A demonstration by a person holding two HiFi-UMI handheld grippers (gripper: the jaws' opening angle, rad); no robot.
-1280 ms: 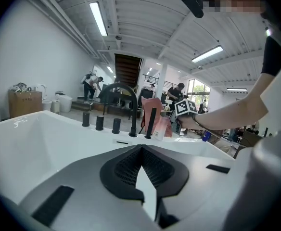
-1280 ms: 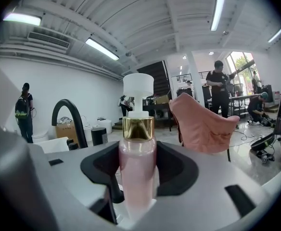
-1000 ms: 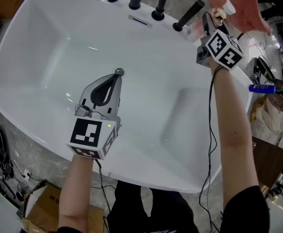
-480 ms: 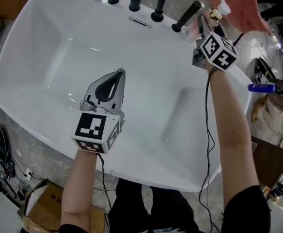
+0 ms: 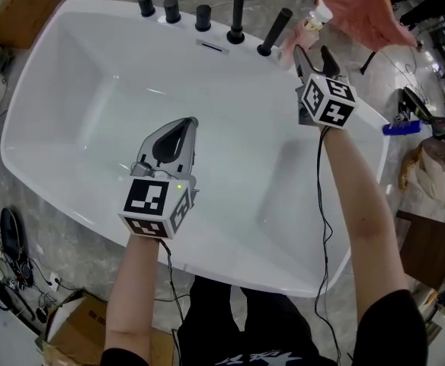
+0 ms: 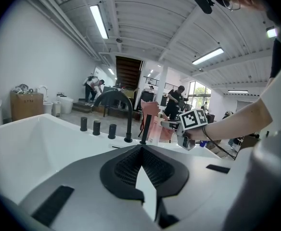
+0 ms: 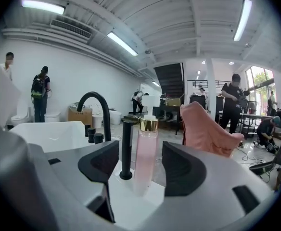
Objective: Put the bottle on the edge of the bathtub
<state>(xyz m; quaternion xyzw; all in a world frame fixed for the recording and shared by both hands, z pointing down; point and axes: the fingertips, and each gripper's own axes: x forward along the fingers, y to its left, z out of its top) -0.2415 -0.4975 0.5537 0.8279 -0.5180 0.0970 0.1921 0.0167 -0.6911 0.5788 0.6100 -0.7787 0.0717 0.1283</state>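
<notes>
A white oval freestanding bathtub (image 5: 93, 75) fills the middle of the room, seen from above. Along its far rim stand three short black round knobs (image 5: 171, 8), a tall black arched faucet spout (image 5: 238, 6) and a slim black hand-shower rod (image 5: 274, 30). A narrow overflow slot (image 5: 211, 46) sits in the wall just below them. A salmon-pink cloth (image 5: 360, 6) hangs beyond the far right corner. A small blue object (image 5: 400, 126) lies on the floor to the right, and a brown cardboard box (image 5: 17, 6) stands past the far left end. The translucent pink pump bottle with a gold collar and white pump head (image 7: 144, 153) stands on the flat rim at that far right corner, just right of the black rod and apart from it. It is upright, long axis vertical, pump on top. I cannot tell which way its nozzle points. The right gripper (image 5: 312, 59) is held level at the rim, its jaws spread wide after just opening. The bottle shows in the gap, close ahead of the tips, and touches neither pad. The black rod stands close by that gripper's left jaw. The left gripper (image 5: 184, 124) hangs over the middle of the basin, well away from the bottle. Its jaws are pressed together at the tips with nothing between them.
</notes>
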